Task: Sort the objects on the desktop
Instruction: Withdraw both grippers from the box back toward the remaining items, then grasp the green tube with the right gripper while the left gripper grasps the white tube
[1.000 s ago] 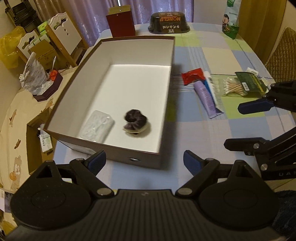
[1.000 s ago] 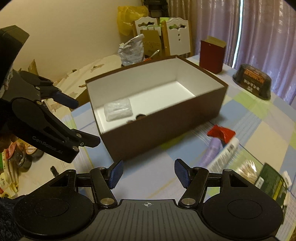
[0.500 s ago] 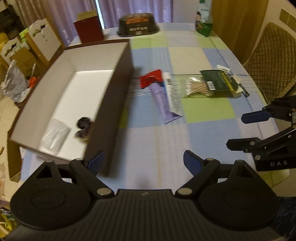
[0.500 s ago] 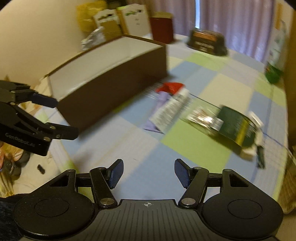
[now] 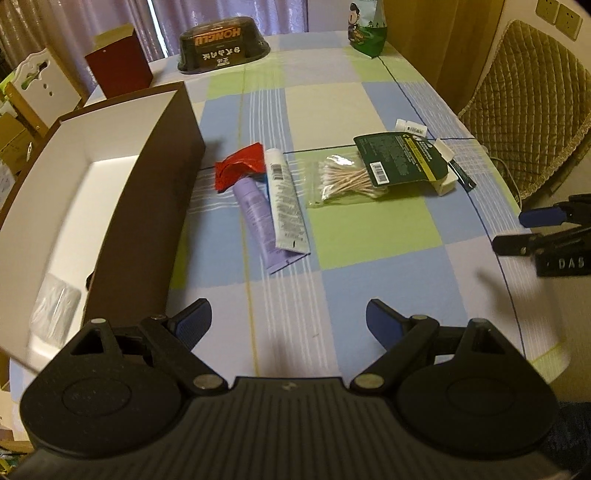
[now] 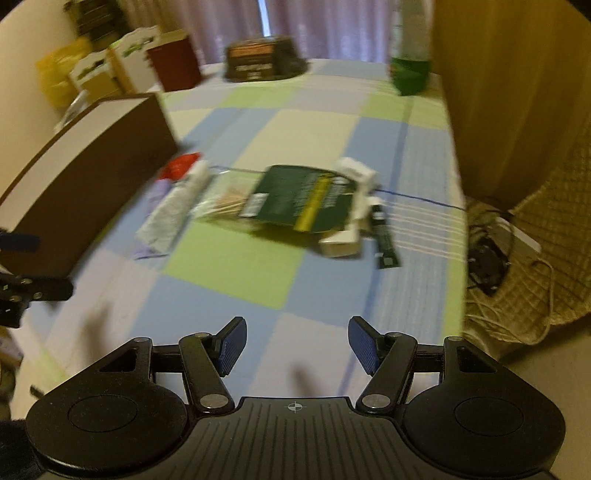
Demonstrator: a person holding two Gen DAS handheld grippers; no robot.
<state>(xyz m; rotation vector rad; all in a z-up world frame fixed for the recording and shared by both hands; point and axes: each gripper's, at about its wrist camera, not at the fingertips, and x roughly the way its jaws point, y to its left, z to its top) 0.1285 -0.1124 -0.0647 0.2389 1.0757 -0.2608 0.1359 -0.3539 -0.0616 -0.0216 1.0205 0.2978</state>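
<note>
A brown box with a white inside (image 5: 147, 206) (image 6: 88, 177) stands at the left; a clear packet (image 5: 55, 310) lies in its near corner. On the checked cloth lie a red wrapper (image 5: 240, 166), a purple tube (image 5: 258, 221), a white tube (image 5: 286, 206), a bag of cotton swabs (image 5: 343, 181) and a dark green card pack (image 5: 399, 158) (image 6: 303, 199) over a white piece (image 6: 354, 210). My left gripper (image 5: 288, 325) hovers open over the near cloth, empty. My right gripper (image 6: 295, 343) is open and empty too, short of the green pack.
At the far end stand a dark red box (image 5: 118, 70), a black oval tub (image 5: 223, 44) and a green pouch (image 5: 365, 33). A padded chair (image 5: 532, 110) is close to the table's right edge, with cables (image 6: 491, 258) on it.
Both grippers have swung right, away from the box toward the loose items. The box has slid to the left of both views and the scrunchie inside is hidden now.
</note>
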